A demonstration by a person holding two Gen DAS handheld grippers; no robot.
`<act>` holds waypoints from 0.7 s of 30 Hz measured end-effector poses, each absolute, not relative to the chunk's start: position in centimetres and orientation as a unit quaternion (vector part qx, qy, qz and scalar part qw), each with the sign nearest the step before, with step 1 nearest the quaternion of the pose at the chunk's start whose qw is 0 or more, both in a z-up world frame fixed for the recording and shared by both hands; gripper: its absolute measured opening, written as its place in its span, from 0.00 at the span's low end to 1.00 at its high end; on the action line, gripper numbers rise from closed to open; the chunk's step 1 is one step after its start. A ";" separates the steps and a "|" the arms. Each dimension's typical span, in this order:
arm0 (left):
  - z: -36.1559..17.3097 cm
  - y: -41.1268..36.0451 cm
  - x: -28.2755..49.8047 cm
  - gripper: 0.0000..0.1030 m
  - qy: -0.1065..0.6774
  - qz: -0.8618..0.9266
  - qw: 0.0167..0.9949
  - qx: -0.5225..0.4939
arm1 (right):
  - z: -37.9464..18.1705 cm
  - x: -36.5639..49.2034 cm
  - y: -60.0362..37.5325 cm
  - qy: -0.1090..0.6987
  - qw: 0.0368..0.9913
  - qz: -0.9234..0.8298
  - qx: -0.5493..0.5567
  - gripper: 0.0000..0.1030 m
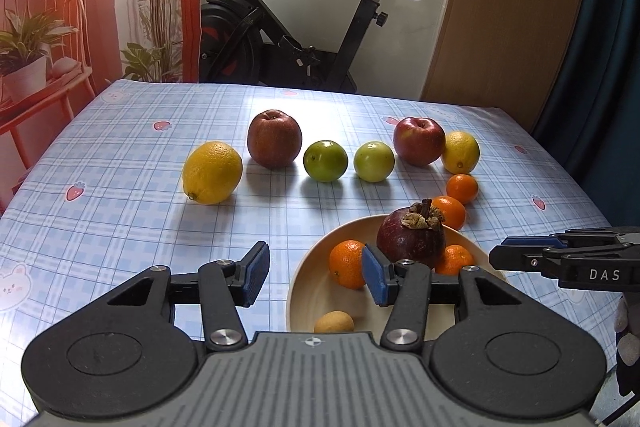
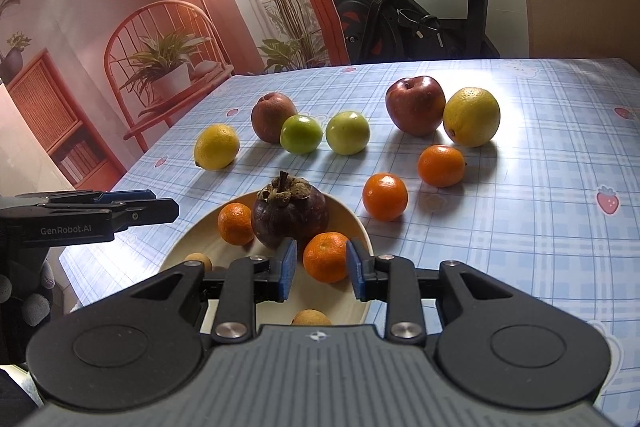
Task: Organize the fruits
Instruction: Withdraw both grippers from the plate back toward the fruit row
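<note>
A: Where's the mangosteen (image 1: 411, 237)?
B: Lower centre of the left view, in the pale bowl (image 1: 304, 291) on the bench (image 1: 120, 211). It sits upright, stem cap pointing up, between two tangerines.
A: And the left claw (image 1: 316, 275)?
B: Spread, pads clear of any fruit, nothing between them.
A: The right claw (image 2: 322, 269)?
B: Narrow gap. A tangerine (image 2: 326, 257) shows between the pads, but I can't tell whether they pinch it.
A: The lemon (image 1: 212, 173)?
B: Left of the row, long axis tilted, nub toward lower left.

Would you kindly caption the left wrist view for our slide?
Open left gripper above bowl holding mangosteen and tangerines; apples, lemons stay on table.
</note>
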State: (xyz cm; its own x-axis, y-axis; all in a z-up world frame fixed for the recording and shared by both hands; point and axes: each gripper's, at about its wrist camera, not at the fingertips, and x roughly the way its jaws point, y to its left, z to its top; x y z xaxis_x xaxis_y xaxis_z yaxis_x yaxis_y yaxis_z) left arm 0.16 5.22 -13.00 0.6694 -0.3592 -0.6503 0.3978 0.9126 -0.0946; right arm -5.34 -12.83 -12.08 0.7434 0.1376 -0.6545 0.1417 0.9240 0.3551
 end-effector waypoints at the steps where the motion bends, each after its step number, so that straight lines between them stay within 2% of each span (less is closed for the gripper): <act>1: -12.9 5.3 0.2 0.52 0.348 -0.205 0.914 0.025 | -12.1 -5.4 -13.0 0.358 0.913 -0.004 0.194 0.30; 21: -12.4 7.2 2.6 0.51 0.350 -0.182 0.918 -0.038 | -11.0 -4.9 -15.1 0.336 0.920 -0.024 0.200 0.31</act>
